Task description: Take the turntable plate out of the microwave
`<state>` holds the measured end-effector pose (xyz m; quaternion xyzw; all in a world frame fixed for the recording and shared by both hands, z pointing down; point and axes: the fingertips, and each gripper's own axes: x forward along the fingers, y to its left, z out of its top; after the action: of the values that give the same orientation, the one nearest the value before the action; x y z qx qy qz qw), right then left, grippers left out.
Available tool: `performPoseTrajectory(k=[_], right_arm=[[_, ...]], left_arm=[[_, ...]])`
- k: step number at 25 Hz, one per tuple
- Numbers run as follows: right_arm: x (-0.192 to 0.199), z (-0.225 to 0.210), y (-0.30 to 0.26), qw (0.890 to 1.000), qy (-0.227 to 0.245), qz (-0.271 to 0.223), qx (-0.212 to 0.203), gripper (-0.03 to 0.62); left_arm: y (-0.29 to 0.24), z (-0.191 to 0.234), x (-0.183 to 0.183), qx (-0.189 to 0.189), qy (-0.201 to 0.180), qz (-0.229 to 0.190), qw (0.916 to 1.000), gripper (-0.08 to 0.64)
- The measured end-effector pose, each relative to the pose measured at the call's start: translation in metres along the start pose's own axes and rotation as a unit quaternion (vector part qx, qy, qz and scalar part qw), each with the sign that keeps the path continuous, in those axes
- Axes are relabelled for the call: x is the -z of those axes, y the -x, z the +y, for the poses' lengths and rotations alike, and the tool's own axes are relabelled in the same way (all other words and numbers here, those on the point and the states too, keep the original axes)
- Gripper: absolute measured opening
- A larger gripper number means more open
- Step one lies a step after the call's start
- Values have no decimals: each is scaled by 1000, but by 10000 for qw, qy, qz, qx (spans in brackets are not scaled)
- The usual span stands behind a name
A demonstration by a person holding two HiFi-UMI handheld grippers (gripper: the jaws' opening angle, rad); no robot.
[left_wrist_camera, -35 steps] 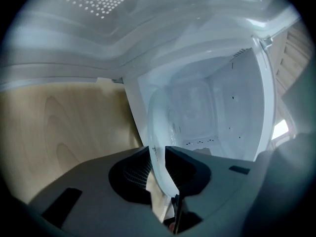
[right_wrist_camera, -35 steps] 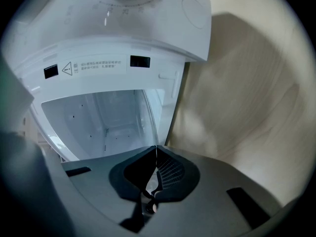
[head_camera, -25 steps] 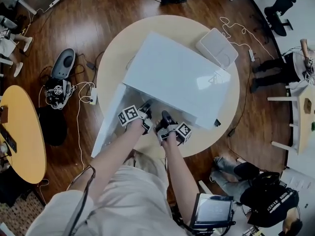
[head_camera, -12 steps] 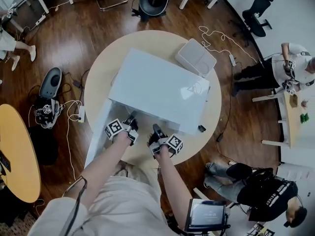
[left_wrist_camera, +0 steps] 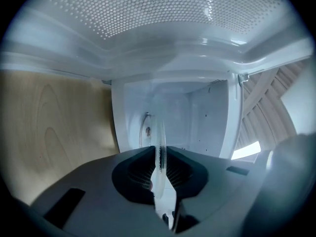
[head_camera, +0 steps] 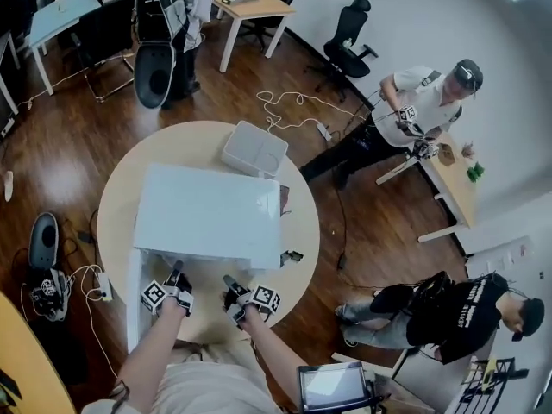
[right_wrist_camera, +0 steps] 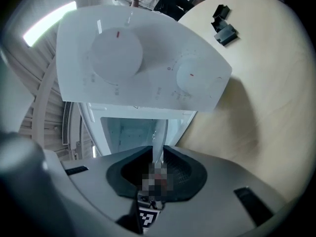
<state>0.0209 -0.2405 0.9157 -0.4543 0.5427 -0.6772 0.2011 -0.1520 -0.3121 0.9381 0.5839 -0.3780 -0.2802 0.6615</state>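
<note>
Turntable plate [left_wrist_camera: 159,147], clear glass, lies in the microwave's [head_camera: 207,214] open mouth near the table's [head_camera: 297,248] front edge, its rim clamped by the left gripper [head_camera: 178,279] and the right gripper [head_camera: 231,285], probably so the slippery disc cannot tip.

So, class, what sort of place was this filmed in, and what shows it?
Most likely an office or lab workroom, not a kitchen: office chairs and desks stand on the wood floor, loose cables trail across it, and the microwave sits on a round table.
</note>
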Motion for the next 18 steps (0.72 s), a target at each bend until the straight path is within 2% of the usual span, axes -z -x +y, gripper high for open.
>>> performPoseTrajectory(k=[7, 12, 18], right_arm=[[7, 5, 31, 9997, 24, -228, -61, 46], [3, 15, 47, 9993, 47, -355, -123, 46], [0, 29, 50, 9991, 189, -294, -252, 46]], left_arm=[[10, -1, 6, 100, -214, 61, 9997, 38], [18, -15, 14, 96, -204, 91, 9997, 40], [36, -25, 17, 172, -270, 82, 9995, 40]])
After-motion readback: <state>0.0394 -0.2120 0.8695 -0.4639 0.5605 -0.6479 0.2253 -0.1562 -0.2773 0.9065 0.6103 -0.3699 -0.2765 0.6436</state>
